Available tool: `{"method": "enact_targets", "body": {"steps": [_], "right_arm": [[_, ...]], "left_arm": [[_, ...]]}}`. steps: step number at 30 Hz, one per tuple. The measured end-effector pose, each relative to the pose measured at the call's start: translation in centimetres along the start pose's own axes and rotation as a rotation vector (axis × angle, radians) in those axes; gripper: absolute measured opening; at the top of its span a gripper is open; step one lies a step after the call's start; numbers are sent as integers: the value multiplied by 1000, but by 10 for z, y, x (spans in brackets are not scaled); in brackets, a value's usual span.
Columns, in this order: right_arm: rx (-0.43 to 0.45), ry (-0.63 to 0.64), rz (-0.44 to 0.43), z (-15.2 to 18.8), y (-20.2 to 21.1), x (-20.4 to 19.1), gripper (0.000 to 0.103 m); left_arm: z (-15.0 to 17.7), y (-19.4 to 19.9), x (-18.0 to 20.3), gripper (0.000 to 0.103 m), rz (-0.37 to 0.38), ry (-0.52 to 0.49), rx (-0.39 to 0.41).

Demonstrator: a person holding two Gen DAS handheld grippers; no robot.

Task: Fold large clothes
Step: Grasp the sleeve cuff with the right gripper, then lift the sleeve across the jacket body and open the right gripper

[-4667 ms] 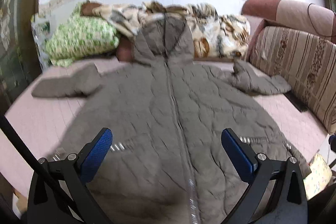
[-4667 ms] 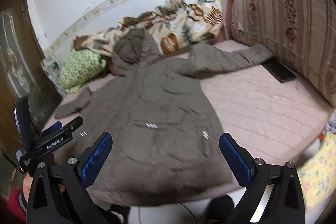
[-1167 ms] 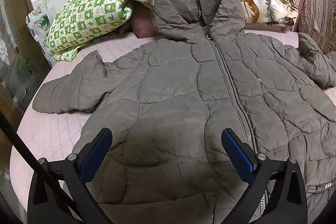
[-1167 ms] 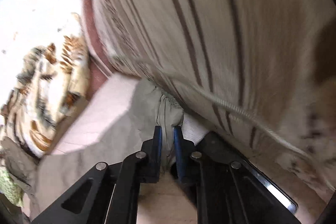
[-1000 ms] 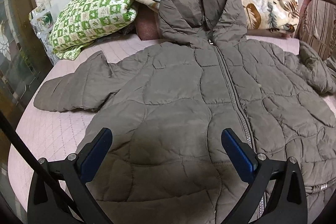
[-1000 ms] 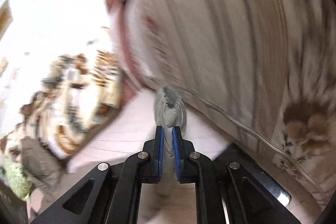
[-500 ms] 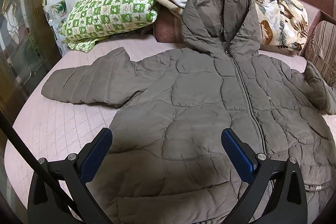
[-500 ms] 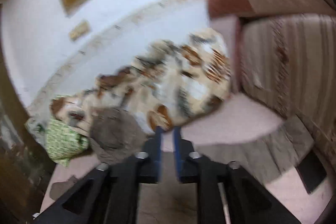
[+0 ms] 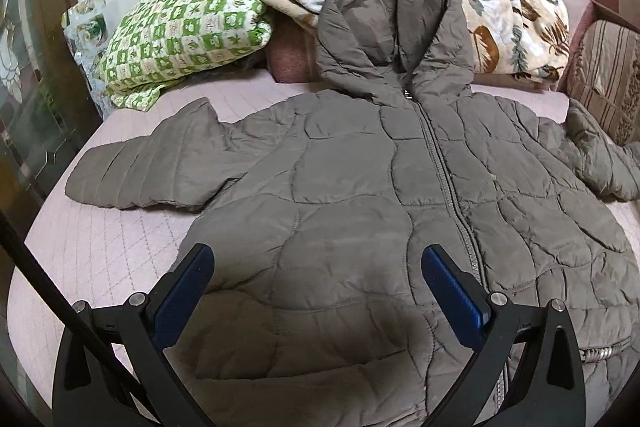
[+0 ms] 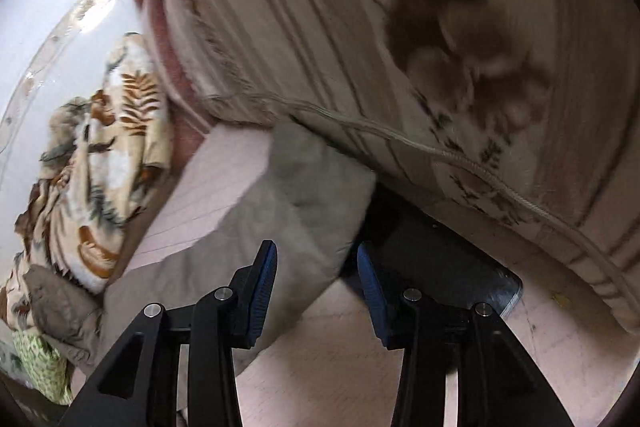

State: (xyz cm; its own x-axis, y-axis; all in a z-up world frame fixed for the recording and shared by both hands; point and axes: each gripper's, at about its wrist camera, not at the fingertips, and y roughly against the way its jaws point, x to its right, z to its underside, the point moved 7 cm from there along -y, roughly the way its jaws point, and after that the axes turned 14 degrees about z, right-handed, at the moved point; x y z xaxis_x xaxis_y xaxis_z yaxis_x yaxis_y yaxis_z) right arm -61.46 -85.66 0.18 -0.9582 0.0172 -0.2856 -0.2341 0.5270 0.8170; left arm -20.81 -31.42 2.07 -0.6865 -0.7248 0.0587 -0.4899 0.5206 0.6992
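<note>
left wide, right close; shared jacket (image 9: 360,211)

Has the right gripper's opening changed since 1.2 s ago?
Yes. The right gripper was shut on the sleeve cuff; now it is open, cuff lying against the striped cushion.

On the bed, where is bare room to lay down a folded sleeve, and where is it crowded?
Bare pink mattress lies below the coat's left sleeve, beside the coat body. A smaller strip lies between that sleeve and the green pillow. The head end is crowded by the hood and blanket.
</note>
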Motion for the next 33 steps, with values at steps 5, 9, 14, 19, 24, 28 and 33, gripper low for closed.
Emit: {"method": "enact_targets", "body": {"steps": [5,9,14,19,24,28,33], "right_arm": [[-10,-42,-5,-10,-35,8,46],[60,-42,-7,-25,-48,4,49],[112,61,7,-28,-37,-19,15],[271,153,-87,-35,52,-70,14],[389,284,-320,-11,175,-172,14],[425,451,-521,56,257,-263,14],[298,708,-701,205,286,-358,14]], "left_arm": [[2,-9,6,103,-13,-24,-19],[4,-13,9,103,-20,-44,-25],[4,-16,11,103,-21,-49,-32],[2,-8,6,103,-15,-27,-2],[-1,7,-5,103,-14,-3,28],[-1,17,-21,103,-25,26,43],[1,22,-50,103,-42,101,44]]}}
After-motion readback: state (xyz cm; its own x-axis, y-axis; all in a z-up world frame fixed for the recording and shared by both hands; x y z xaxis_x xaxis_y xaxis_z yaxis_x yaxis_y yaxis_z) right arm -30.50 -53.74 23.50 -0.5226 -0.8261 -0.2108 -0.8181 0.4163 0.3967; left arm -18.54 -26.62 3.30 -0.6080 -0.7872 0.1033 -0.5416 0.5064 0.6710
